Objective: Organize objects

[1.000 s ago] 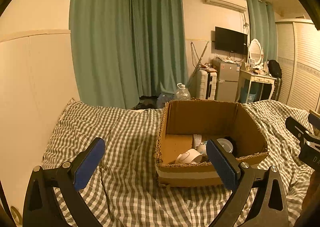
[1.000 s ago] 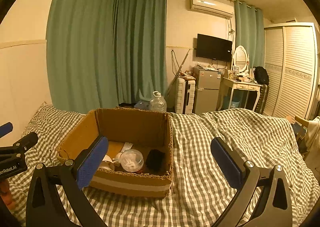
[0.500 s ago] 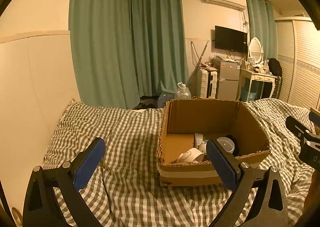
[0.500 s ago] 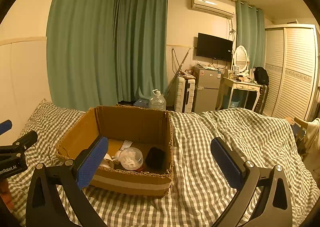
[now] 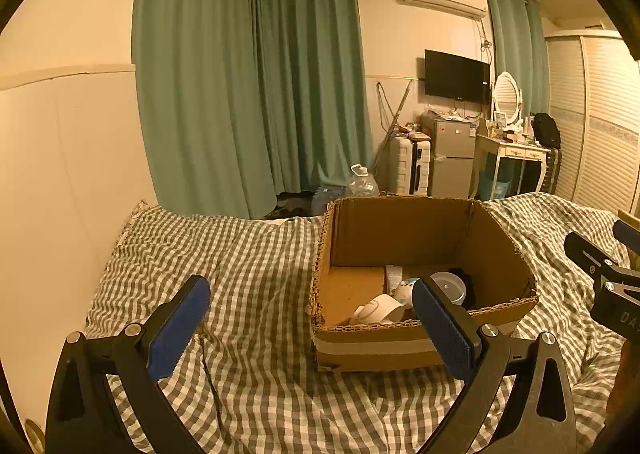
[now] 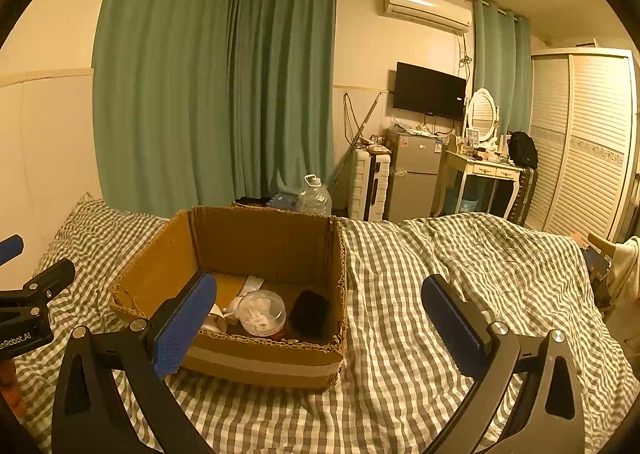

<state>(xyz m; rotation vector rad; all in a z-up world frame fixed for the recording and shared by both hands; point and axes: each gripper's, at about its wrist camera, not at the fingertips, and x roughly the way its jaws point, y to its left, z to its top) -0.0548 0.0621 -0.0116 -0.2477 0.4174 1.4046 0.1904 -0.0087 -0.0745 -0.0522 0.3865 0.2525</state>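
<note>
Cardboard box (image 5: 420,342) sits centre frame on the checked bed (image 5: 248,254); your left tongs (image 5: 308,328) and right tongs (image 6: 320,328) gape empty. Pick something inside, I'd say.

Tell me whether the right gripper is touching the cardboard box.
Cannot tell. In the right wrist view the right gripper is open and its left finger overlaps the cardboard box front rim, but neither view shows contact or a gap plainly.

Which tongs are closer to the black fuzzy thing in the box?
Right, probably. The black thing lies in the box's right corner, just ahead-left of the right tongs. The left tongs hover further left, over the blanket.
</note>
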